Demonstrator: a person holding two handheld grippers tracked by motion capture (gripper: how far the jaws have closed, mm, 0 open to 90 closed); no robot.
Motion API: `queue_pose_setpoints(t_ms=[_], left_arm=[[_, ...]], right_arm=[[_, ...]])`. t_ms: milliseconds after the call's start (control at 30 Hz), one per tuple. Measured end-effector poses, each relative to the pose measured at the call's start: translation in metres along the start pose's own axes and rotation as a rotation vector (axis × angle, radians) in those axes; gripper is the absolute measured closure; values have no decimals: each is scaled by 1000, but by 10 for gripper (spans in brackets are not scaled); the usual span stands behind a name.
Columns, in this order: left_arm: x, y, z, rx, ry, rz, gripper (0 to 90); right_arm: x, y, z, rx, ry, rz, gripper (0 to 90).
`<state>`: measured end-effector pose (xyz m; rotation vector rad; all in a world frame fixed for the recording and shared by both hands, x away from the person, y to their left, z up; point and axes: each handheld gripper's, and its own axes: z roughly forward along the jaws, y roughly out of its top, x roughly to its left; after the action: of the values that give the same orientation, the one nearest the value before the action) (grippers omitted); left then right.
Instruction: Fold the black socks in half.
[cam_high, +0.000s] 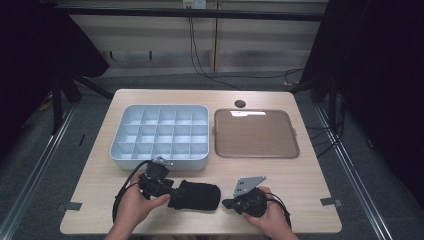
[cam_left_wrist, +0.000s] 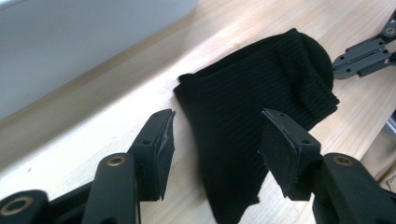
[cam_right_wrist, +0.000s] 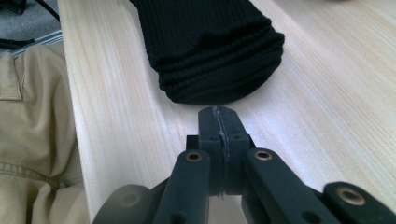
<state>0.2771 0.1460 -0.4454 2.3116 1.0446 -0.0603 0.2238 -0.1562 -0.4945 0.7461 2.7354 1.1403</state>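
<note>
Right gripper view: khaki trousers (cam_right_wrist: 28, 140) beside table (cam_right_wrist: 116, 116)

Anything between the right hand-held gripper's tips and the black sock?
Nothing: in the right gripper view, just a short strip of bare wooden table separates the shut right hand-held gripper from the sock.

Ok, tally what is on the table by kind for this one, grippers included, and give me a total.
Black sock, folded: 1
White compartment box: 1
Brown tray: 1
Hand-held grippers: 2, the left gripper with jaws apart and clear of the sock, the right gripper with jaws shut on nothing just short of the sock
Total: 5
</note>
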Motion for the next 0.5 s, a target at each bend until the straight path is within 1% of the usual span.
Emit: queue_pose_setpoints(t_ms=[133, 167, 200, 233, 300, 367, 500], left_arm=[[4, -4, -1, -2, 5, -16, 447], [6, -4, -2, 7, 6, -3, 446], [6, -5, -2, -3, 10, -21, 446], [7, -6, -2, -1, 12, -28, 446], [9, -7, -2, -2, 19, -30, 445], [10, -8, -3, -4, 17, -34, 443], [13, -10, -3, -16, 14, -60, 443]], right_arm=[[1, 1, -1, -3, -5, 6, 899], [1, 2, -1, -9, -3, 4, 899], [1, 2, -2, -11, -4, 3, 899], [1, 1, -1, -13, 0, 5, 899], [1, 1, -2, -8, -3, 2, 899], [1, 0, -3, -14, 2, 2, 900], [1, 1, -4, -19, -5, 7, 900]])
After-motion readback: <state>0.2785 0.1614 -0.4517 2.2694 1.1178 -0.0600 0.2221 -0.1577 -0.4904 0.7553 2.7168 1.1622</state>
